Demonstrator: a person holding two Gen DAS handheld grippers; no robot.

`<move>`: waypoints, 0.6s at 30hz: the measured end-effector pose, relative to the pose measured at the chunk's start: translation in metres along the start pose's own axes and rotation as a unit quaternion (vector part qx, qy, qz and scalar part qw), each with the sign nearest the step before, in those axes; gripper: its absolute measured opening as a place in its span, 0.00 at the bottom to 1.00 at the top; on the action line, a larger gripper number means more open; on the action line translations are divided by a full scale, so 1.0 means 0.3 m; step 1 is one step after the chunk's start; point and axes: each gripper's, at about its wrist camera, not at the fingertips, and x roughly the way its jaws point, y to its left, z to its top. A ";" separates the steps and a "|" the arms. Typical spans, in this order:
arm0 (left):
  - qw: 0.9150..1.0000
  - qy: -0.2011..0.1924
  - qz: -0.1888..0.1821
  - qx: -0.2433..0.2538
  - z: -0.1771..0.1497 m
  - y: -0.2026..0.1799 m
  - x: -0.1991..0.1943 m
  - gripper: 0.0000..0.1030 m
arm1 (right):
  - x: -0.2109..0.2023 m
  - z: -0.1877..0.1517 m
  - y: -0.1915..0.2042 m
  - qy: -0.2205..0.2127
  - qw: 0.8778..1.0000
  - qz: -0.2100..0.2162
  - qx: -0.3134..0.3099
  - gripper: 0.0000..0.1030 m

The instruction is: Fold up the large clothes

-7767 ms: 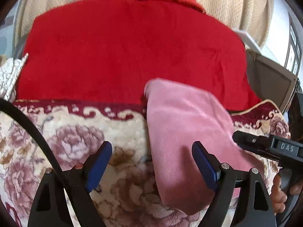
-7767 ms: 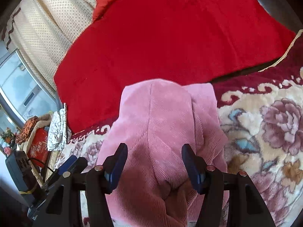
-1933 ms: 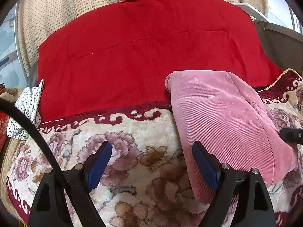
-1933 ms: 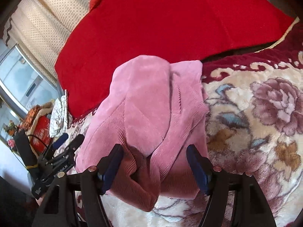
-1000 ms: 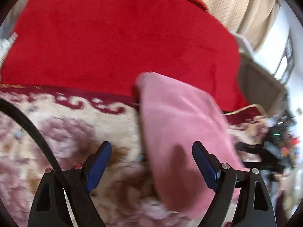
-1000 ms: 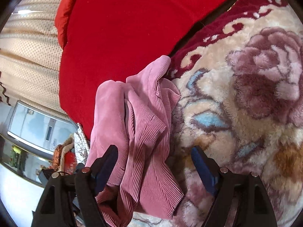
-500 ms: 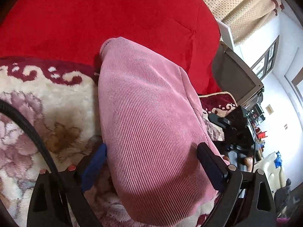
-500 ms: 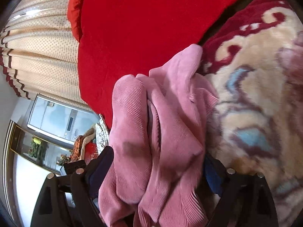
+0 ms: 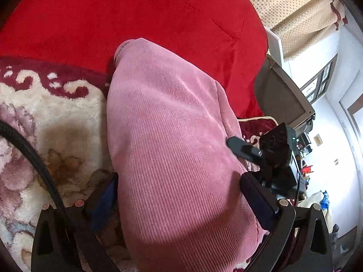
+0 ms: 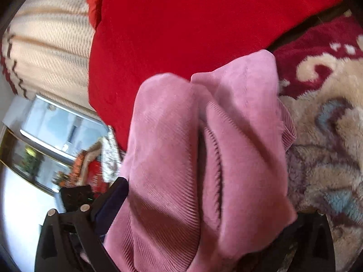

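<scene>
**Q:** Both grippers, how do they stand?

**R:** Left gripper (image 9: 181,201) is spread about as wide as it goes, its jaws having just been opening, with the pink corduroy garment (image 9: 172,140) bulging between the fingers; I cannot see the pads pressing it. Right gripper (image 10: 204,215) is the same: jaws just opened wide, straddling the bundle from the other end.

**Q:** How far along is the fold?

**R:** Far, I judge. The garment is already a compact, layered bundle filling the middle of both views. What seems left is lifting or tidying it.

**Q:** And around it?

**R:** It lies on a plush floral blanket (image 9: 68,117), lower left, touching a red cover (image 9: 136,15) across the top. Dotted curtains (image 9: 295,11) hang at upper right.
</scene>
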 end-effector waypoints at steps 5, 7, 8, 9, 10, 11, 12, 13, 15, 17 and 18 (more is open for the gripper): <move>0.999 -0.022 0.022 0.038 -0.001 -0.053 -0.015 0.74 | -0.012 -0.010 0.035 -0.010 0.999 -0.030 -0.030 0.85; 0.998 -0.034 0.026 0.048 0.001 -0.065 -0.028 0.69 | -0.021 -0.015 0.061 -0.017 0.998 -0.047 -0.046 0.80; 0.998 -0.039 0.028 0.050 0.000 -0.068 -0.033 0.66 | -0.026 -0.019 0.078 -0.022 0.997 -0.055 -0.056 0.77; 0.997 -0.043 0.031 0.054 0.000 -0.074 -0.037 0.64 | -0.033 -0.022 0.094 -0.027 0.996 -0.060 -0.064 0.74; 0.997 -0.048 0.035 0.059 -0.001 -0.082 -0.043 0.64 | -0.040 -0.025 0.109 -0.032 0.995 -0.064 -0.072 0.72; 0.996 -0.053 0.038 0.066 -0.004 -0.092 -0.051 0.63 | -0.048 -0.028 0.127 -0.036 0.994 -0.070 -0.082 0.71; 0.995 -0.061 0.040 0.072 -0.007 -0.106 -0.065 0.62 | -0.056 -0.033 0.146 -0.044 0.992 -0.075 -0.088 0.69; 0.994 -0.066 0.041 0.076 -0.007 -0.113 -0.077 0.62 | -0.068 -0.037 0.161 -0.049 0.991 -0.077 -0.095 0.69; 0.992 -0.078 0.043 0.086 -0.016 -0.135 -0.114 0.61 | -0.097 -0.047 0.188 -0.059 0.991 -0.070 -0.101 0.67; 0.991 -0.087 0.049 0.094 -0.029 -0.159 -0.154 0.61 | -0.127 -0.057 0.219 -0.067 0.990 -0.063 -0.108 0.66; 0.989 -0.093 0.052 0.100 -0.039 -0.173 -0.174 0.61 | -0.141 -0.067 0.240 -0.070 0.989 -0.061 -0.115 0.66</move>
